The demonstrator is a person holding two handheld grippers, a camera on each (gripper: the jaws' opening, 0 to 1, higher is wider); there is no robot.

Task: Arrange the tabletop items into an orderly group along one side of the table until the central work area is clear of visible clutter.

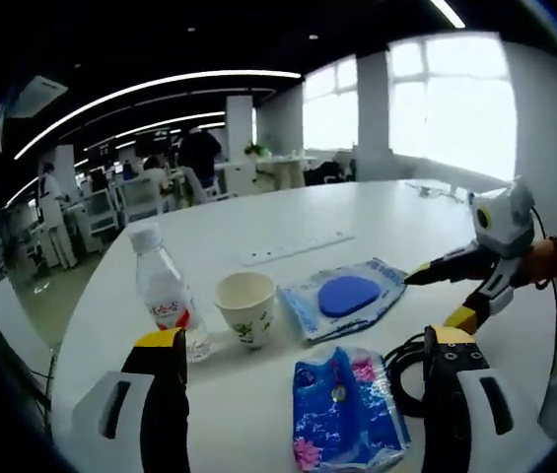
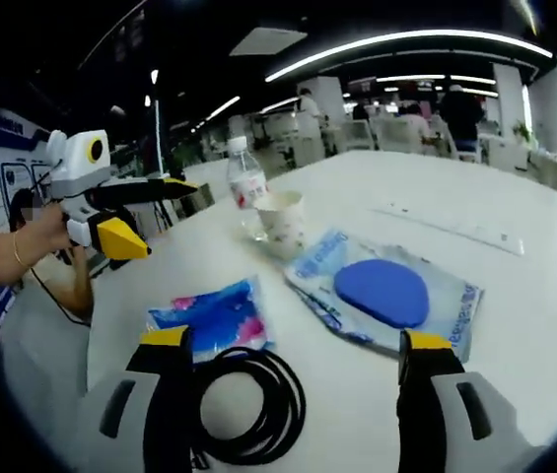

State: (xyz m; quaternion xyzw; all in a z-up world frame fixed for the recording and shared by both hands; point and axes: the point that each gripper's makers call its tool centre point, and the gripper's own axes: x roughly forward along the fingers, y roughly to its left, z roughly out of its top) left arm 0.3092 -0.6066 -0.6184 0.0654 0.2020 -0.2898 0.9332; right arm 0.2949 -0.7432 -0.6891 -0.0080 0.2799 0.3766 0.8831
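Note:
On the white table point(image 1: 357, 212) stand a clear water bottle point(image 1: 167, 291) with a red label and a paper cup point(image 1: 245, 307), side by side. To their right lies a clear bag holding a blue disc point(image 1: 345, 296). A blue flowered tissue pack point(image 1: 347, 409) lies between the jaws of my open left gripper point(image 1: 305, 337), with a black cable coil point(image 1: 404, 370) next to it. My right gripper point(image 1: 436, 298) reaches in from the right, open, over the bag's edge. In the right gripper view, my right gripper point(image 2: 295, 341) hangs open above the cable coil point(image 2: 248, 404). Beyond it are the tissue pack point(image 2: 214, 313), bag point(image 2: 382, 293), cup point(image 2: 280, 217) and bottle point(image 2: 246, 182), and my left gripper point(image 2: 160, 215) stands open at the left.
A long white strip point(image 1: 298, 248) lies farther back on the table. The table's curved edge point(image 1: 81, 296) runs along the left. Past it are chairs, desks and people point(image 1: 199, 153) in an office with large windows point(image 1: 455, 99). A person's hand point(image 2: 22, 246) holds the left gripper.

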